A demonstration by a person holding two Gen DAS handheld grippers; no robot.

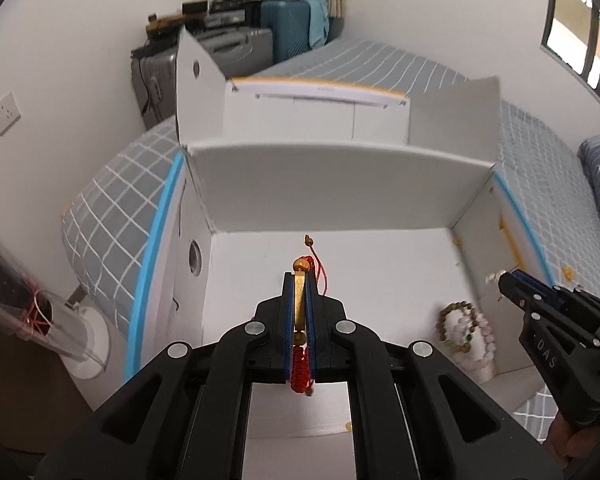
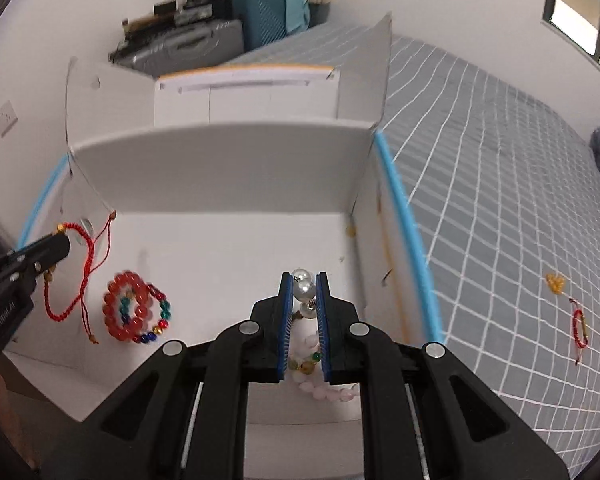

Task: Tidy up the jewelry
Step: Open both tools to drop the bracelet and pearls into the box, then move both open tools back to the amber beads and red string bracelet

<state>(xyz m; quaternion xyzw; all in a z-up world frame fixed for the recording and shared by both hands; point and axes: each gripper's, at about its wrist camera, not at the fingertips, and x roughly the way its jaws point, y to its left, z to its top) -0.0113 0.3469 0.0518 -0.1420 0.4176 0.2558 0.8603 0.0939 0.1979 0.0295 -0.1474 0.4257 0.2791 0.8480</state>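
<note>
My left gripper (image 1: 299, 280) is shut on a red cord bracelet with a gold bar (image 1: 299, 300), held over the open white box (image 1: 332, 184); it also shows in the right wrist view (image 2: 74, 248). My right gripper (image 2: 304, 280) is shut on a pearl piece (image 2: 305, 289), above pink and brown bead bracelets (image 1: 466, 330) lying in the box's right front corner. Red and multicolour bead bracelets (image 2: 134, 308) lie on the box floor at the left. My right gripper also shows in the left wrist view (image 1: 500, 280).
The box sits on a grey checked bedsheet (image 2: 500, 200). Another red cord bracelet (image 2: 580, 330) and a small yellow piece (image 2: 555, 282) lie on the sheet to the right. Suitcases (image 1: 284, 28) stand by the far wall. A white stand (image 1: 88, 340) is at the left.
</note>
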